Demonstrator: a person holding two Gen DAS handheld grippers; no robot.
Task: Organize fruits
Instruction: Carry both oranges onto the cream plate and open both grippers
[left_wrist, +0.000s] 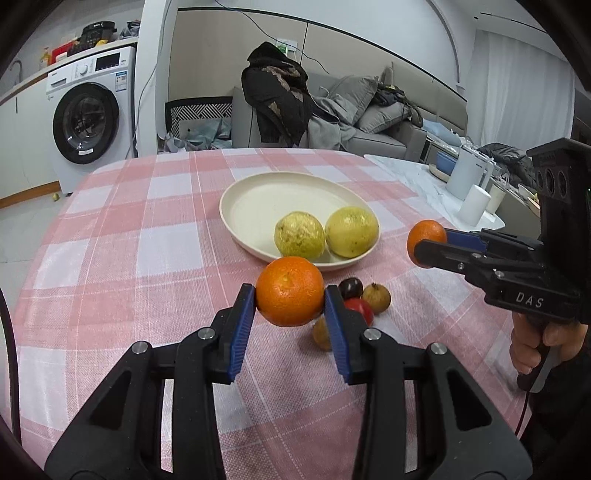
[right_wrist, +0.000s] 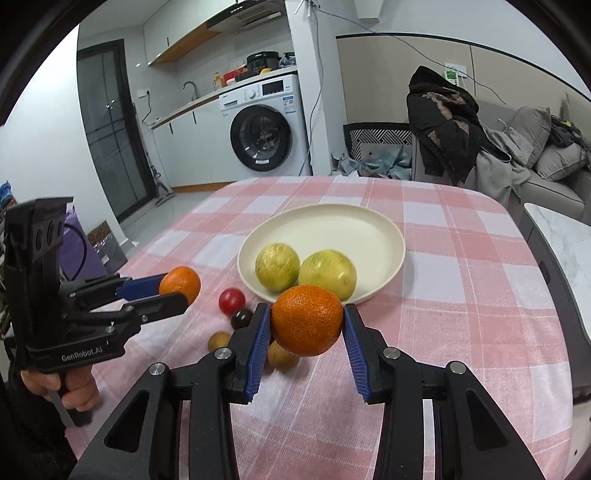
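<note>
The left gripper (left_wrist: 290, 302) clamps an orange (left_wrist: 290, 291) above the checked tablecloth (left_wrist: 110, 258). Ahead of it, the cream plate (left_wrist: 251, 195) holds two yellow-green fruits (left_wrist: 299, 234). Further right, the right gripper (right_wrist: 306, 325) clamps a second orange (right_wrist: 306, 319), small fruits (right_wrist: 232, 300) lying beneath.

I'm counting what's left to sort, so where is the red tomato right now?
The red tomato lies on the checked tablecloth, just short of the plate, beside a dark cherry tomato; in the left wrist view it sits partly hidden behind the gripper's finger.
</note>
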